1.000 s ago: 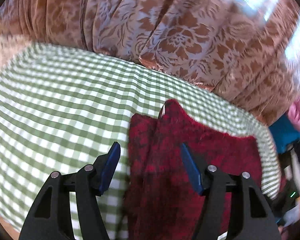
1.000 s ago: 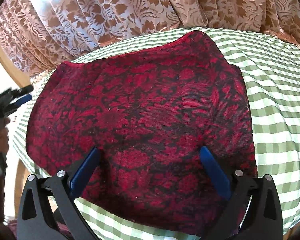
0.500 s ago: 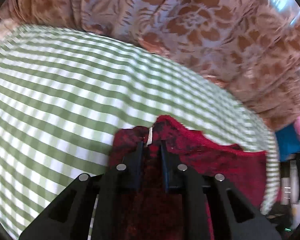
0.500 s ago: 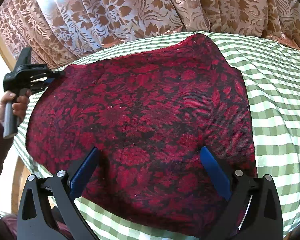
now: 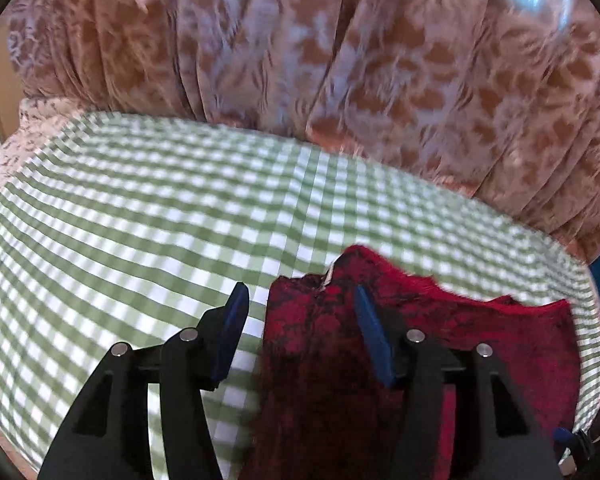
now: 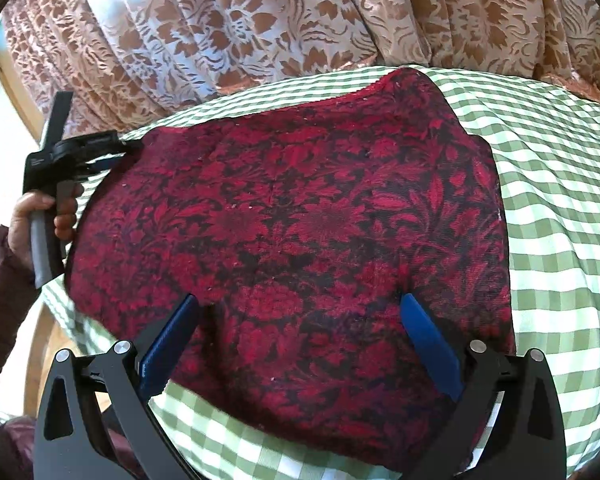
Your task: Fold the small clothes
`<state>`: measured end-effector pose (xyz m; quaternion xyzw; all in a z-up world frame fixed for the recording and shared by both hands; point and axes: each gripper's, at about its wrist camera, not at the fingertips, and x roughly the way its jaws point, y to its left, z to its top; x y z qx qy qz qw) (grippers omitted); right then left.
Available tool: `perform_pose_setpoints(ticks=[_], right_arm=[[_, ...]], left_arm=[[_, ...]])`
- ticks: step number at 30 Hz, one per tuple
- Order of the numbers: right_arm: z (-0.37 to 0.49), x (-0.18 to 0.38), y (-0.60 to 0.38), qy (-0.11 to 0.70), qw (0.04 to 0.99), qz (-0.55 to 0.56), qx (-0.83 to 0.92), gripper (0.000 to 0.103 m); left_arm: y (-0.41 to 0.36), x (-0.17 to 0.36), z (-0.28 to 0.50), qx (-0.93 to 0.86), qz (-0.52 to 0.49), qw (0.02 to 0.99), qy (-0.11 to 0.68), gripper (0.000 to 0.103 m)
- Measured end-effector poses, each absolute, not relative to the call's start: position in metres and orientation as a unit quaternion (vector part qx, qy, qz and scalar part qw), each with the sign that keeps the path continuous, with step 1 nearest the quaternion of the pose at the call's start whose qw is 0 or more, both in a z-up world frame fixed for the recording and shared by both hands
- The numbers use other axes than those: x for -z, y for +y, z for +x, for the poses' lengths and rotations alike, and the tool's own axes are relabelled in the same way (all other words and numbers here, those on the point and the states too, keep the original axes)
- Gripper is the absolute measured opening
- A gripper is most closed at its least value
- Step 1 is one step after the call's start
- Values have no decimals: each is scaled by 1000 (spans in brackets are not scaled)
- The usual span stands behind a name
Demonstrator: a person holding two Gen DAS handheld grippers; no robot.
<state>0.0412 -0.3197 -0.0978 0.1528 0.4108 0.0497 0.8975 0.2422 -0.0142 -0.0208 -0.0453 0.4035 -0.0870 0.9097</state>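
Left wrist view: my left gripper [image 5: 300, 312] stands wide, blue pads apart and holding nothing. The left pad hangs over bare checked cloth; the right pad [image 5: 374, 342] lies over the red garment [image 5: 480, 340]. The garment's corner, with a small pale tag at its edge, sits between and just ahead of the two pads. This frame is motion-blurred, so I cannot tell whether either pad touches the fabric.

Right wrist view: my right gripper [image 6: 300, 340] is also wide and holds nothing. Both blue pads sit over the near part of the red garment [image 6: 292, 232], which lies spread flat on the green-and-white checked tablecloth [image 6: 560, 200]. The garment is dark red with a black floral pattern (hemmed edge along the far side, running from the left corner to a rounded peak at upper right). Its near edge falls below the pads, with checked cloth visible under it.

At the left of the right wrist view, the left gripper [image 6: 112, 152] is seen side-on at the garment's far left corner, its handle held in the person's left hand [image 6: 40, 216], which emerges from a dark maroon sleeve [image 6: 0, 280].

Behind the table hangs a brown and pale floral curtain [image 6: 300, 20], filling the top of both views.
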Motion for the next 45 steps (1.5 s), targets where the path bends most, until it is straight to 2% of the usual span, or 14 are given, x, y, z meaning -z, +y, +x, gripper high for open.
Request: perform_pose_setpoints(ticks=[6, 8, 11, 15, 22, 23, 24, 26, 39, 41, 42, 43, 44, 45], right_arm=[[30, 58, -357, 354, 904, 231, -69, 85], [39, 51, -370, 348, 907, 231, -43, 66], [67, 57, -392, 369, 897, 245, 2, 52], [107, 66, -415, 377, 884, 275, 35, 50], [163, 80, -415, 437, 864, 241, 70, 47], [165, 81, -414, 439, 864, 238, 67, 36], [164, 79, -412, 435, 869, 229, 62, 14], [161, 75, -411, 427, 874, 221, 67, 12], [183, 117, -412, 432, 872, 187, 131, 12], [180, 114, -412, 427, 875, 192, 125, 22], [177, 110, -412, 423, 876, 195, 122, 30], [172, 105, -413, 419, 877, 199, 125, 57], [168, 101, -414, 415, 877, 208, 124, 70], [162, 95, -413, 404, 881, 220, 114, 71]], left_arm=[[-25, 1, 181, 169, -13, 922, 349, 55], [-34, 6, 167, 200, -1, 916, 349, 56], [-54, 17, 150, 240, 18, 902, 358, 56], [-80, 24, 127, 265, 58, 896, 351, 56], [-89, 37, 128, 276, 68, 884, 371, 56], [-89, 40, 128, 272, 69, 882, 378, 56], [-89, 46, 133, 266, 71, 879, 388, 56], [-88, 53, 138, 263, 65, 875, 401, 56], [-92, 70, 148, 244, 52, 871, 424, 58], [-89, 61, 145, 246, 51, 871, 422, 58], [-86, 57, 144, 246, 47, 872, 421, 63], [-81, 52, 143, 244, 38, 873, 420, 65], [-75, 47, 142, 240, 30, 875, 419, 65], [-65, 41, 141, 235, 19, 879, 415, 65]])
